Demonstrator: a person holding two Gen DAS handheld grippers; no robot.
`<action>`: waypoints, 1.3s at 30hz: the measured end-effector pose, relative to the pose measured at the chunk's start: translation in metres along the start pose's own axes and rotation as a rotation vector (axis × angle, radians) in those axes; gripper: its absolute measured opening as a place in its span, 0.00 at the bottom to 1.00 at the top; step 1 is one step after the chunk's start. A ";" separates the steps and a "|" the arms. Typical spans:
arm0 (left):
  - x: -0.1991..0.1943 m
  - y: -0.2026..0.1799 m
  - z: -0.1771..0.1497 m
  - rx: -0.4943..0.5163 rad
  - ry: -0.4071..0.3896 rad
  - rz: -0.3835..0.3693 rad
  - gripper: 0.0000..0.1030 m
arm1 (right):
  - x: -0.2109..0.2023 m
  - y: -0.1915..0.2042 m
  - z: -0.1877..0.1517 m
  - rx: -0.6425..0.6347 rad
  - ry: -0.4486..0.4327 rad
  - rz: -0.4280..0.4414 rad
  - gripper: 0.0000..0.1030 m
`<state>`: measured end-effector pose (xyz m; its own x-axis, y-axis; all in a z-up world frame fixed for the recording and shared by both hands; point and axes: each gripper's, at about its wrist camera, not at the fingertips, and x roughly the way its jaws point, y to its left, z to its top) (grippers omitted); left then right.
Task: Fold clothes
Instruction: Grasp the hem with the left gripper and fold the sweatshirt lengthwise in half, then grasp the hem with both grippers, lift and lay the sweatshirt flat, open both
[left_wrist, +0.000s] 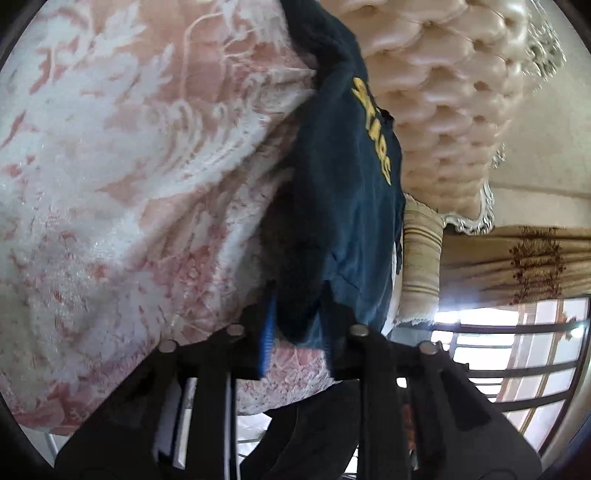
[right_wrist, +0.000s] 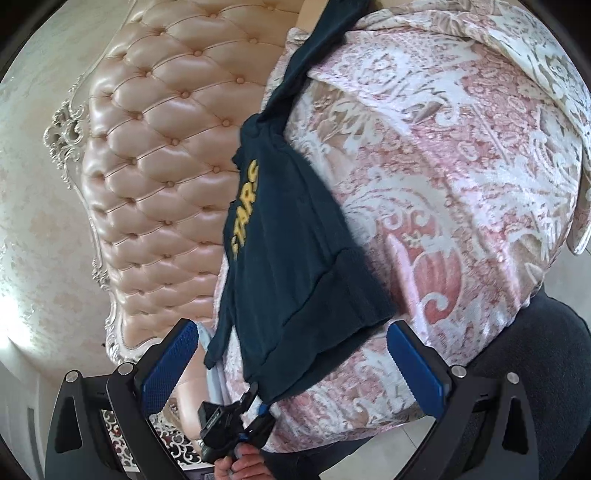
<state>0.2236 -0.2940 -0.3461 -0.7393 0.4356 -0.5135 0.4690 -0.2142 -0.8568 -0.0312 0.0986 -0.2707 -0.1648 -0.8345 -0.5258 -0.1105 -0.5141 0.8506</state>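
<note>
A dark navy garment (left_wrist: 343, 206) with yellow lettering hangs over a bed covered in a pink and white patterned bedspread (left_wrist: 129, 184). My left gripper (left_wrist: 295, 325) is shut on the garment's lower edge and lifts it. In the right wrist view the same garment (right_wrist: 288, 258) drapes from the left gripper (right_wrist: 255, 406), seen low in the middle with a hand under it. My right gripper (right_wrist: 291, 362) is open, its blue pads (right_wrist: 170, 362) either side of the garment's hem, not touching it.
A tufted beige headboard (right_wrist: 159, 166) with a silver carved frame stands behind the bed. A barred window (left_wrist: 517, 350) and tan curtains (left_wrist: 517, 266) are at the right. Bedspread (right_wrist: 443, 184) fills the right half of the right wrist view.
</note>
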 end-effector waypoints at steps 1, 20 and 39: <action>-0.001 -0.003 -0.001 0.014 -0.001 0.000 0.17 | 0.001 -0.001 0.001 0.002 -0.004 -0.002 1.00; -0.017 -0.047 0.005 0.071 -0.010 -0.042 0.15 | 0.031 -0.001 0.003 -0.086 0.003 -0.136 1.00; -0.016 -0.039 0.007 0.045 -0.011 -0.044 0.15 | 0.032 0.011 -0.002 -0.184 0.052 -0.118 0.44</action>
<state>0.2137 -0.2984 -0.3048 -0.7641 0.4355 -0.4759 0.4140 -0.2348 -0.8795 -0.0355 0.0661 -0.2785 -0.1103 -0.7734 -0.6243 0.0551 -0.6319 0.7731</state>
